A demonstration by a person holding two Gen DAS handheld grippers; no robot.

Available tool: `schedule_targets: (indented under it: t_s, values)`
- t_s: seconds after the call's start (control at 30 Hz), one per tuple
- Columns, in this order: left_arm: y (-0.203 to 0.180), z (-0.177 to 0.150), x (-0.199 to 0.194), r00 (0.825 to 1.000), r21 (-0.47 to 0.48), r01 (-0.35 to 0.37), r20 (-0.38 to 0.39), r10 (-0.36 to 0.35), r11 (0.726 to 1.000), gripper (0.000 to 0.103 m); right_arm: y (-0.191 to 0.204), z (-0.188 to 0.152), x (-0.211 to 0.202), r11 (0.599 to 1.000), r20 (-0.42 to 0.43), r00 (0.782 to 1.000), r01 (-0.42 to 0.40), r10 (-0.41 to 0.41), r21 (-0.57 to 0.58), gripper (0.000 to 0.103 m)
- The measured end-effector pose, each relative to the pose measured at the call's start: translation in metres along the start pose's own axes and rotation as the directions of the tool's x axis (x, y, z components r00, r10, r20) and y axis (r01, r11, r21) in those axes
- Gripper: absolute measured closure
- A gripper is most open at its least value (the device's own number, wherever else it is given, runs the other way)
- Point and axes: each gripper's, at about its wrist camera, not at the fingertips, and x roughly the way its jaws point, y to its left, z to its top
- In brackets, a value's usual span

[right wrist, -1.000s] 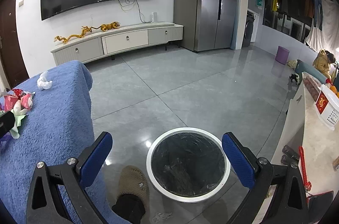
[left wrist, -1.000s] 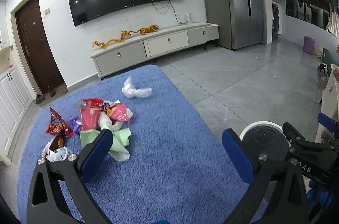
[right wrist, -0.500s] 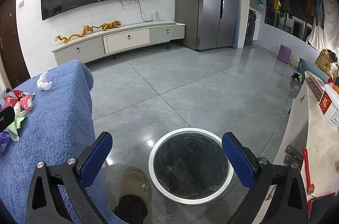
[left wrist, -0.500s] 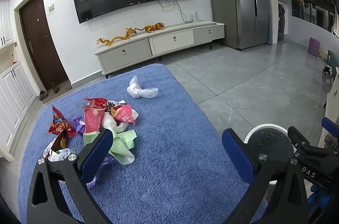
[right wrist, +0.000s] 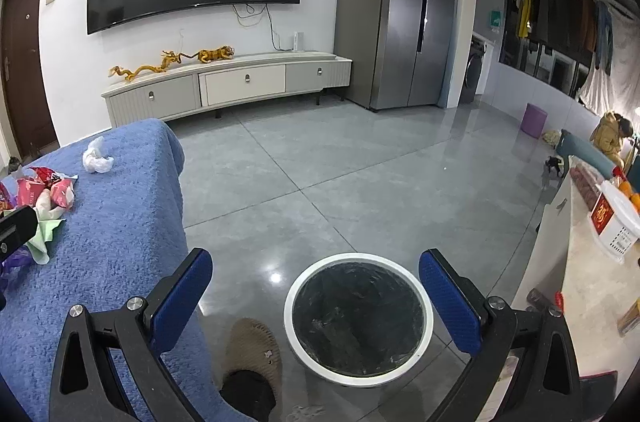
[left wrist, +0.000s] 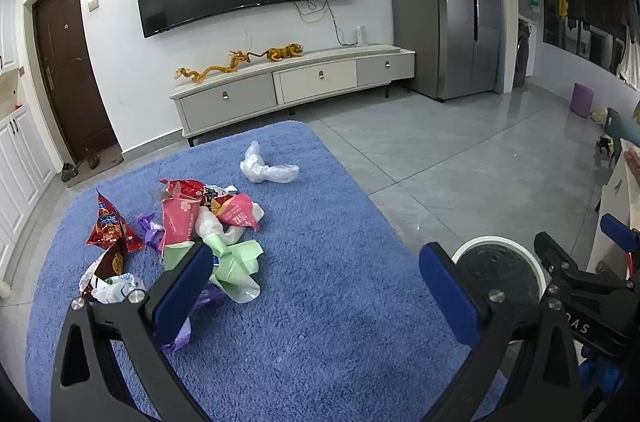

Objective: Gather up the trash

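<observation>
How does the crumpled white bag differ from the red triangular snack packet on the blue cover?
The white bag is plain, soft and crumpled with no print; the red snack packet is glossy, printed and puffed into a pointed triangle. The white bag lies alone near the far edge of the blue cover; the red packet sits at the left end of the wrapper pile, close to other trash. Both lie loose on the cover, and neither is held by any tongs.

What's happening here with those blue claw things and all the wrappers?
A person holds two claws, tidying up. The left claw hangs open above a pile of crumpled snack wrappers on the blue fuzzy cloth. The right claw is open and empty above the white-rimmed, black-lined bin on the floor. Nothing is gripped.
</observation>
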Motion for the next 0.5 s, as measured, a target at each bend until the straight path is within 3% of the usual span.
schedule_targets:
  t_s: [0.33, 0.5]
  values:
    - [0.031, 0.001, -0.018, 0.997, -0.047, 0.018, 0.080, -0.014, 0.999, 0.000, 0.026, 0.007, -0.018, 0.999, 0.053, 0.998, 0.032, -0.031, -0.015, 0.000]
    - [0.057, -0.002, -0.018, 0.996, -0.059, 0.069, 0.055, -0.066, 0.996, 0.000, 0.050, 0.012, -0.028, 0.999, 0.087, 0.996, 0.022, -0.019, -0.034, 0.000]
